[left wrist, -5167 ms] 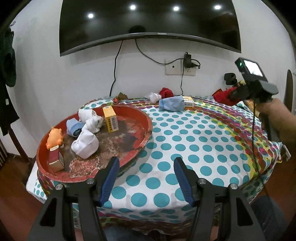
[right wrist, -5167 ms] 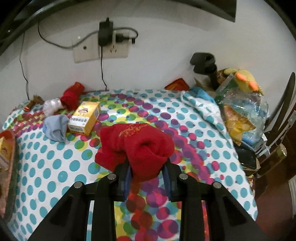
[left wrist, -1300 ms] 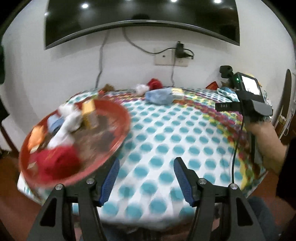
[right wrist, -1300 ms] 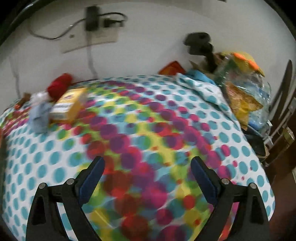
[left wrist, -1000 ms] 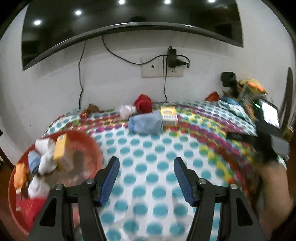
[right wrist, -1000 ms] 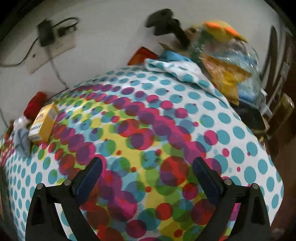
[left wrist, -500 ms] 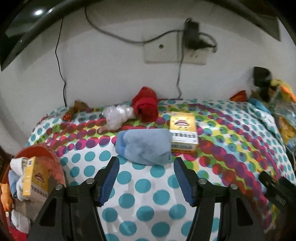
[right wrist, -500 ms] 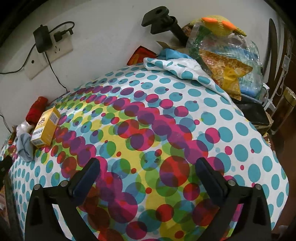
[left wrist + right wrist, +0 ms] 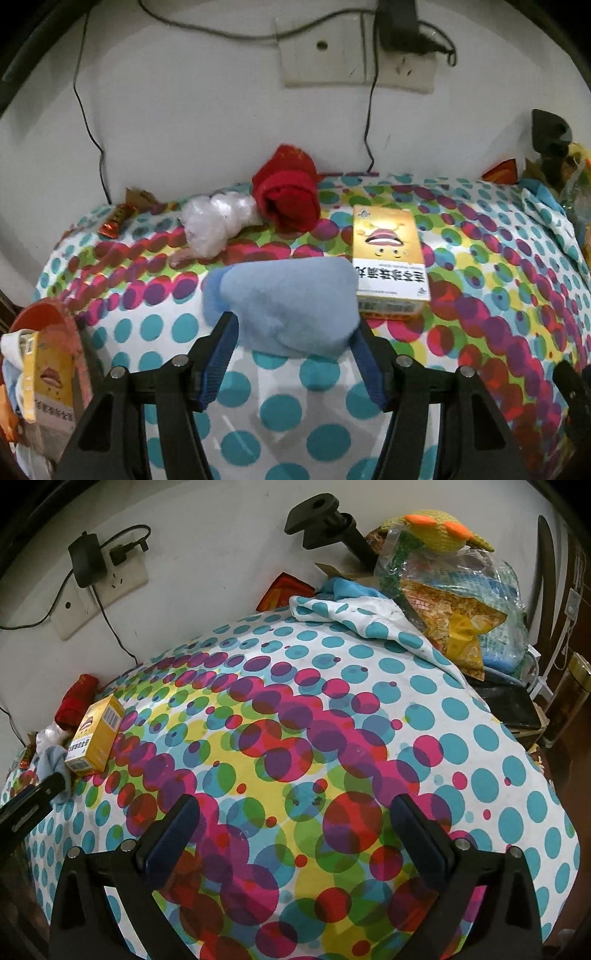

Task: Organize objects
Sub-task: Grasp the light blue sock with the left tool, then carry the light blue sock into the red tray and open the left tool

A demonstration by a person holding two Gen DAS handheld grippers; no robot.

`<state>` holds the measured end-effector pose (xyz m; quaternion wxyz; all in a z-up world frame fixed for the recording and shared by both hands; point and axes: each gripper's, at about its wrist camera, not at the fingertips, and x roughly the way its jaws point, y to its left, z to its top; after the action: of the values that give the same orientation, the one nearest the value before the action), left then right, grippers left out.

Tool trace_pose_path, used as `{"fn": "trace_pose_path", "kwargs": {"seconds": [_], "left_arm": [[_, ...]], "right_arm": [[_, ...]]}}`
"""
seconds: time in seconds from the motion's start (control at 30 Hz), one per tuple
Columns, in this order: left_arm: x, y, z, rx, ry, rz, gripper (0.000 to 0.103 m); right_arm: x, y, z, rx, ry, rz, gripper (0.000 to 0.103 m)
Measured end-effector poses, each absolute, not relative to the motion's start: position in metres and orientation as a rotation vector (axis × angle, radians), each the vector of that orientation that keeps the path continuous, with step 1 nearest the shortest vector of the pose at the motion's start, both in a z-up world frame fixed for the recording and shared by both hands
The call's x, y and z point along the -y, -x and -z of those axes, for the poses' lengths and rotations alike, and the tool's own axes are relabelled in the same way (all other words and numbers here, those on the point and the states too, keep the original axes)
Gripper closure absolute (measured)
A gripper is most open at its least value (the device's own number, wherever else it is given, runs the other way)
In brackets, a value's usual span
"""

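Here the left tongs [image 9: 291, 334] gape around the blue sock [image 9: 288, 301]; right tongs [image 9: 295, 827] gape empty over bare tablecloth [image 9: 332, 716].

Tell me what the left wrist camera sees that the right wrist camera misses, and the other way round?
Only the left view shows the red tray at the table's edge and the left hand-held gripper open around the blue sock, not yet closed. Only the right view shows the plastic bags, the yellow knitted toy and the empty, open right hand-held gripper. Both show the yellow box, the red sock and the wall socket.
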<state>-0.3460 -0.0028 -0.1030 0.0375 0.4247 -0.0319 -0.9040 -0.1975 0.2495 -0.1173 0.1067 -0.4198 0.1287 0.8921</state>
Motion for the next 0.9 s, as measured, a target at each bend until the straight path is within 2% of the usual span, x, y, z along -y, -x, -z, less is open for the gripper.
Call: {"fn": "trace_pose_path", "kwargs": {"seconds": [0.17, 0.27, 0.3, 0.33, 0.43, 0.53, 0.9], "left_arm": [[0.004, 0.362, 0.116, 0.045, -1.34, 2.74, 0.038], [0.001, 0.365, 0.117, 0.033, -1.342, 2.731, 0.043], [-0.001, 0.365, 0.117, 0.04, -1.341, 2.741, 0.055], [-0.003, 0.365, 0.116, 0.05, -1.343, 2.748, 0.062], [-0.004, 0.361, 0.114, 0.074, -1.351, 2.767, 0.071], [0.002, 0.354, 0.106, 0.059, -1.322, 2.784, 0.074], [0.026, 0.306, 0.054, 0.055, -1.192, 2.828, 0.074]], "right_arm": [[-0.247, 0.2, 0.117, -0.364, 1.243, -2.621, 0.0], [-0.245, 0.202, 0.118, -0.358, 1.248, -2.627, 0.0], [-0.245, 0.202, 0.118, -0.359, 1.248, -2.629, 0.0], [-0.245, 0.202, 0.118, -0.36, 1.247, -2.63, 0.0], [-0.245, 0.202, 0.118, -0.356, 1.249, -2.631, 0.0], [-0.245, 0.203, 0.117, -0.358, 1.25, -2.637, 0.0], [-0.246, 0.202, 0.117, -0.364, 1.25, -2.643, 0.0]]}}
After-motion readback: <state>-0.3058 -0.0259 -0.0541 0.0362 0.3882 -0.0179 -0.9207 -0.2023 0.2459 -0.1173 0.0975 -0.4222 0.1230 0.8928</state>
